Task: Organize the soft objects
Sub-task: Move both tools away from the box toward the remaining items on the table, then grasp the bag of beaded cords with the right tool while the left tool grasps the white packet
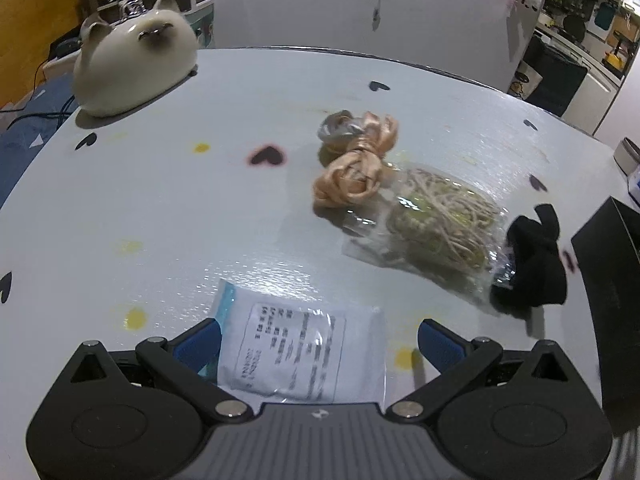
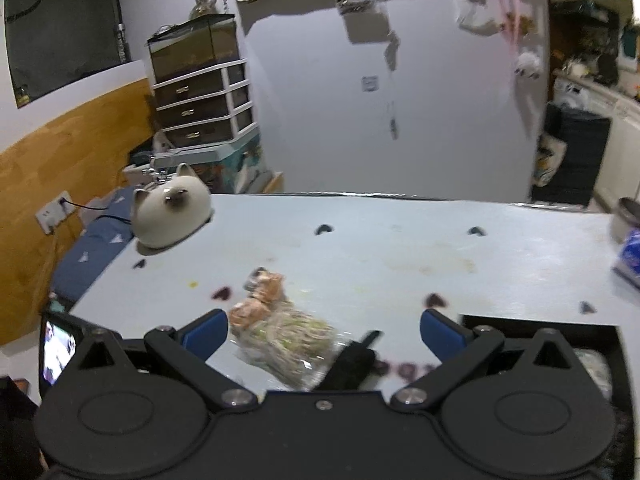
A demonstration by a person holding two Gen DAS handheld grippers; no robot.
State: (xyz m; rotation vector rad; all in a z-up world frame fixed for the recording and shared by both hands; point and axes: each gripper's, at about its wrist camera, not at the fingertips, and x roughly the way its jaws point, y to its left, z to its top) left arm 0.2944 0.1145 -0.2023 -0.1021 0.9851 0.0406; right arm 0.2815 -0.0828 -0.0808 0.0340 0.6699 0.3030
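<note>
Between the wide-open left gripper (image 1: 320,344) lies a white packet (image 1: 304,354).

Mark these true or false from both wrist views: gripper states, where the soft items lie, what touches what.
1. The left gripper is open over a flat white labelled packet. True.
2. The right gripper is shut on the black cloth piece. False: it is open and holds nothing.
3. The peach satin ribbon bundle lies against the clear bag of beige cord. True.
4. The cream ceramic cat figure sits in the black open box. False: it stands on the white heart-patterned table, far corner.
</note>
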